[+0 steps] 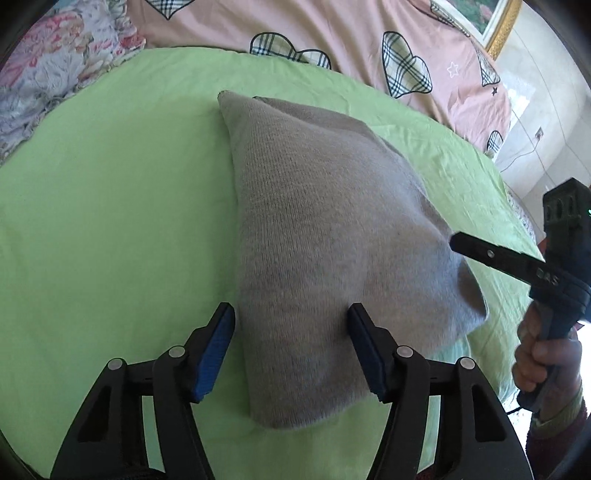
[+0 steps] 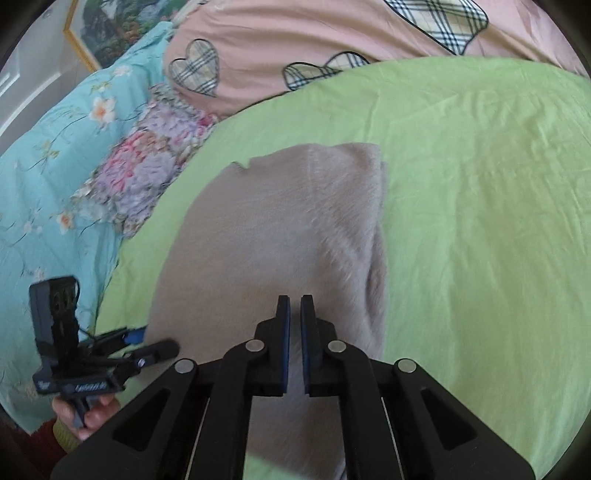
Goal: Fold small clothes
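Observation:
A grey-beige knitted garment [image 1: 314, 240] lies folded on the green sheet [image 1: 110, 221]. It also shows in the right wrist view [image 2: 277, 236]. My left gripper [image 1: 291, 314] is open, its blue pads either side of the garment's near edge, with nothing held. My right gripper [image 2: 295, 302] is shut on the garment's right edge and lifts it a little. In the left wrist view the right gripper [image 1: 458, 242] pinches that raised edge. In the right wrist view the left gripper [image 2: 147, 343] sits at the garment's left edge.
A pink quilt with plaid hearts [image 1: 332, 44] lies behind the green sheet. A floral cloth [image 1: 55, 74] lies at the far left, and a turquoise flowered sheet [image 2: 55, 166] beside it. A framed picture [image 2: 107, 29] hangs on the wall.

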`<state>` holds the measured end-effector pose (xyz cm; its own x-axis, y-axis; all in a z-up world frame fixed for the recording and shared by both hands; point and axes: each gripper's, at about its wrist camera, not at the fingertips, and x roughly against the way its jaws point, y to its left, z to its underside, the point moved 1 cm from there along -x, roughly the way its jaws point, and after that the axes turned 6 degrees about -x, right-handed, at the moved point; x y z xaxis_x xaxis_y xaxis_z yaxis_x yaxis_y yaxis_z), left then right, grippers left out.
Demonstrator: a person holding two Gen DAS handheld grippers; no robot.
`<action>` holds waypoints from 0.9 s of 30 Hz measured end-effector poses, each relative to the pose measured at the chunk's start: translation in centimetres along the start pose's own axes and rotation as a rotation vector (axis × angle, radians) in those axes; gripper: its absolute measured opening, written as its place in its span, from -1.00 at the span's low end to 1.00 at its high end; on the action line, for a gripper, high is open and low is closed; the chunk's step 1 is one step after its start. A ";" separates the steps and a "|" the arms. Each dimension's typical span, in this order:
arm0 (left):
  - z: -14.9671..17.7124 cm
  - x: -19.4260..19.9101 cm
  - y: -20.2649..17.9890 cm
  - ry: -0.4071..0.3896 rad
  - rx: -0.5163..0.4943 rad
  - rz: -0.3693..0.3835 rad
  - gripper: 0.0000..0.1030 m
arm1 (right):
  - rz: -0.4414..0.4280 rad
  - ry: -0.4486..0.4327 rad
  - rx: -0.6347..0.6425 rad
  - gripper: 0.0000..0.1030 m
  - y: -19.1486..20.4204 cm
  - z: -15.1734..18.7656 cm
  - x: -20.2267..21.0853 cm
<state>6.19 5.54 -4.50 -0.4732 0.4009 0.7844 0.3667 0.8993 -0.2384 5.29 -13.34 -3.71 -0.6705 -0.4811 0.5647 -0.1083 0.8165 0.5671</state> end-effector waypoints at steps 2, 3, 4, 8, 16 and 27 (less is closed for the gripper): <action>0.5 0.5 0.0 0.005 -0.003 -0.003 0.21 | 0.000 0.020 0.018 -0.88 0.6 1.5 0.6; 0.8 0.7 0.0 0.007 0.000 -0.003 0.20 | 0.017 0.039 0.023 -0.88 0.7 2.5 0.6; 1.2 0.9 0.1 0.009 0.002 -0.006 0.20 | 0.033 0.055 0.024 -0.88 0.6 3.2 0.5; 2.8 0.4 0.7 0.043 0.013 -0.027 0.22 | 0.083 0.083 -0.004 -0.89 -1.5 6.6 0.1; 3.2 2.5 0.0 -0.002 -0.014 -0.071 0.19 | 0.069 0.017 -0.031 -0.84 -1.2 7.2 3.0; 5.9 5.4 -0.7 -0.004 -0.046 -0.127 0.24 | 0.107 -0.013 -0.003 -0.11 1.4 11.4 6.4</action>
<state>-1.33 8.10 -3.46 -0.5210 0.2850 0.8046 0.3399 0.9339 -0.1107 -7.58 -11.64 -6.13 -0.6873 -0.3868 0.6148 -0.0333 0.8623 0.5054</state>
